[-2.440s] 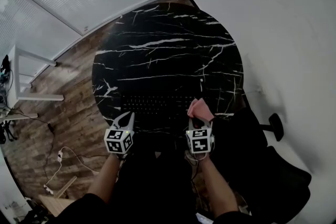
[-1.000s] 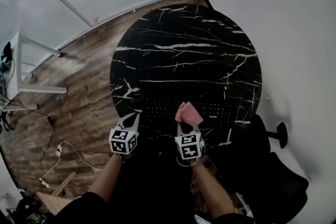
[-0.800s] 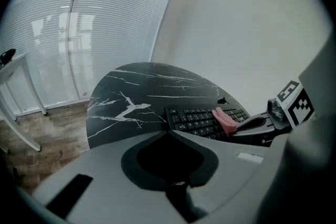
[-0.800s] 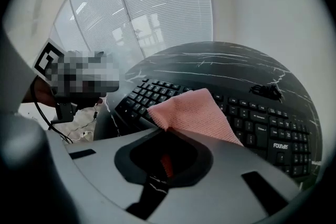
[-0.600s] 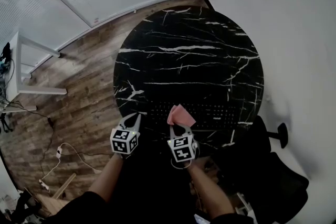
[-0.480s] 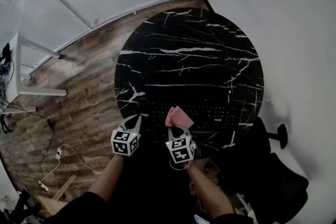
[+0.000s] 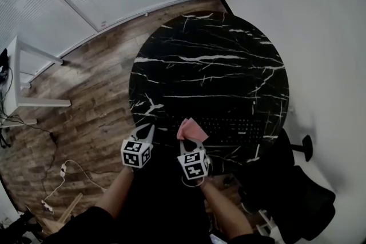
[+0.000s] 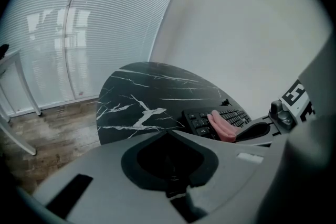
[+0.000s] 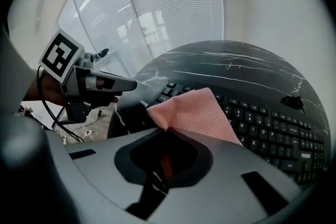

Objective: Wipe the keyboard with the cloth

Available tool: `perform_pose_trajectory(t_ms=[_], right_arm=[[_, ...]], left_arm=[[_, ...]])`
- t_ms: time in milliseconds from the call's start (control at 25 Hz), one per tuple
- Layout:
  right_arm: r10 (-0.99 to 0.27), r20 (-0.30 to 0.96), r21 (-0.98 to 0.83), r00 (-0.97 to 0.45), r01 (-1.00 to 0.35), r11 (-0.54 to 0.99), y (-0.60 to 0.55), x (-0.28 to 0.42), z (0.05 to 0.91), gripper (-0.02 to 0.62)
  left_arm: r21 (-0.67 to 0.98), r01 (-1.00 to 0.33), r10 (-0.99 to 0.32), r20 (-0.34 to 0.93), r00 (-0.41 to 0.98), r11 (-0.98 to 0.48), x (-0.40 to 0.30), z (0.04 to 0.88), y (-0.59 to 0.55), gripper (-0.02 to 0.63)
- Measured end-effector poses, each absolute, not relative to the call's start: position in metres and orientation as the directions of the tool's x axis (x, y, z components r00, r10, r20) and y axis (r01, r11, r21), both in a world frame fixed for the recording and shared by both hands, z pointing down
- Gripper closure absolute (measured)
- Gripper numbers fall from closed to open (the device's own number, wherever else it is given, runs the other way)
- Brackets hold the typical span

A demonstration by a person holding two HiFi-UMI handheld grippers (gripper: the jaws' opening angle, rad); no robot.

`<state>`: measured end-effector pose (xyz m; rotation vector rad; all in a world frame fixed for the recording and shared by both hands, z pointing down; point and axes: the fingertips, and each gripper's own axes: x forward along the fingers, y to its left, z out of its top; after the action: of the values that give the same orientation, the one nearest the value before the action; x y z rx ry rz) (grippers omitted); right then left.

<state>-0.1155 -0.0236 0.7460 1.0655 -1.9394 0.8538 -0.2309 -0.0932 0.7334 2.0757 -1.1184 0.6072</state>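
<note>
Here, a pink cloth [image 7: 192, 130] is clamped between the jaws of the right gripper [image 7: 191, 142] and is draped over the left end of a black keyboard [image 7: 231, 130]. The keyboard is laid along the near edge of a round black table [image 7: 211, 60] that is veined in white like marble. The left gripper [image 7: 147, 131] is held at the table's near-left edge, just beside the keyboard's left end, with its jaws closed together on nothing. White key legends [image 9: 262, 118] are seen but are too small to be read, and black-and-white square markers are carried on each gripper's cube [image 7: 136, 153].
</note>
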Motion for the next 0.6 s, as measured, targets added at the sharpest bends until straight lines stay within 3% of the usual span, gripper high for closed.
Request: perform_pose_trajectory(t_ms=[600], right_arm=[[-0.397, 0.854, -0.175, -0.337, -0.904, 0.390, -0.025, -0.139, 0.743, 0.592]], left_arm=[[0.388, -0.824, -0.509, 0.652, 0.562, -0.413, -0.247, 0.735, -0.104, 0.606]])
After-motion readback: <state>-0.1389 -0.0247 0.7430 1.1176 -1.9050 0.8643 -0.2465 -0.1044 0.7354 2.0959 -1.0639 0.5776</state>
